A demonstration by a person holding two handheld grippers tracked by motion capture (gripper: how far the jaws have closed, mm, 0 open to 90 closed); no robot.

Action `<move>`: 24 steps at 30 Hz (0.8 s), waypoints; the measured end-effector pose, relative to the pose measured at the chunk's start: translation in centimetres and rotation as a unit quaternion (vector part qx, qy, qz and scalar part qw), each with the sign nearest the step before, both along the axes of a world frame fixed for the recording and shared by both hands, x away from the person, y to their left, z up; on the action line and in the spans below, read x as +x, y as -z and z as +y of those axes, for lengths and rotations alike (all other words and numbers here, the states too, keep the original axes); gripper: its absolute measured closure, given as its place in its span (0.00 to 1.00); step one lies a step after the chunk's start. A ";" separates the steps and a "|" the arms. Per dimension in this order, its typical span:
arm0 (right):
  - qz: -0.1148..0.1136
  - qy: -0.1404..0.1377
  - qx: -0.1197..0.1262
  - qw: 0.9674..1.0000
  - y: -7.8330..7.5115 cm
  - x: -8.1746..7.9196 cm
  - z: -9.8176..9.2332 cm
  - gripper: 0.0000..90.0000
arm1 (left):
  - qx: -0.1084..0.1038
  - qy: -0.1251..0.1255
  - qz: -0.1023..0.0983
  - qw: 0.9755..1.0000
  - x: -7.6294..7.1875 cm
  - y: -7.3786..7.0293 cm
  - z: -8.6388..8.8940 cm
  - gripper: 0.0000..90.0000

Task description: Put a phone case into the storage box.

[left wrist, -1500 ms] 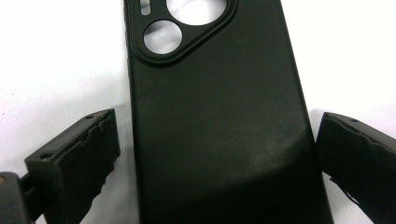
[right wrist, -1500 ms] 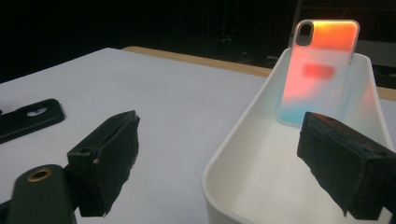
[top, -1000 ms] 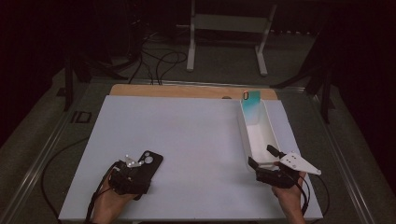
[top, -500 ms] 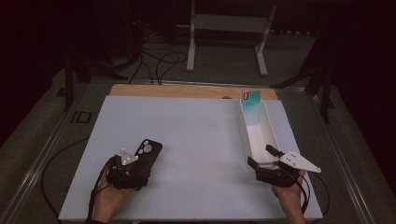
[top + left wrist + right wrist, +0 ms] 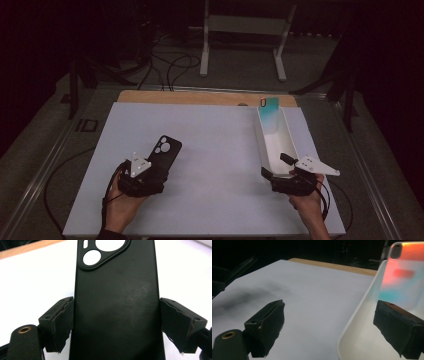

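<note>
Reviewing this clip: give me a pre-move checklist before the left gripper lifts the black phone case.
1. Black phone case sits between the left gripper jaws: ok.
2. Both jaws pressing on the case edges: cannot tell.
3. Case lying flat on the white mat: ok.
4. Right gripper apart from the case: ok.
5. Right jaws open, straddling the near wall of the white tray: ok.
6. Iridescent case leaning in the tray's far end: ok.

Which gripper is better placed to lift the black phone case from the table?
Left. The left gripper already has its jaws on both sides of the black phone case. The right gripper is far away, open, astride the white tray's wall.
</note>
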State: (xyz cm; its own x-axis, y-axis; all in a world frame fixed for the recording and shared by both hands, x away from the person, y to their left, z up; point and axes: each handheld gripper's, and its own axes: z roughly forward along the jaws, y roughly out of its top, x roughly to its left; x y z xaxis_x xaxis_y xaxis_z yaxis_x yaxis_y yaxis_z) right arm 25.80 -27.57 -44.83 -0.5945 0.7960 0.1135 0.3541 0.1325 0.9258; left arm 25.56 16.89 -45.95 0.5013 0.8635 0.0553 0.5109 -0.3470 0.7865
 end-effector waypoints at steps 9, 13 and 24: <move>0.012 -0.011 0.016 1.000 -1.4 0.8 0.6 0.10 | -0.011 0.040 -0.025 0.999 0.6 -1.3 -2.4 0.18; 0.016 -0.017 0.013 1.000 -1.9 1.1 1.2 0.10 | -0.015 0.059 -0.032 0.998 1.0 -1.6 -3.7 0.18; 0.025 -0.050 0.020 0.998 -3.3 2.2 3.8 0.10 | -0.020 0.108 -0.054 0.992 1.4 -2.5 -7.4 0.18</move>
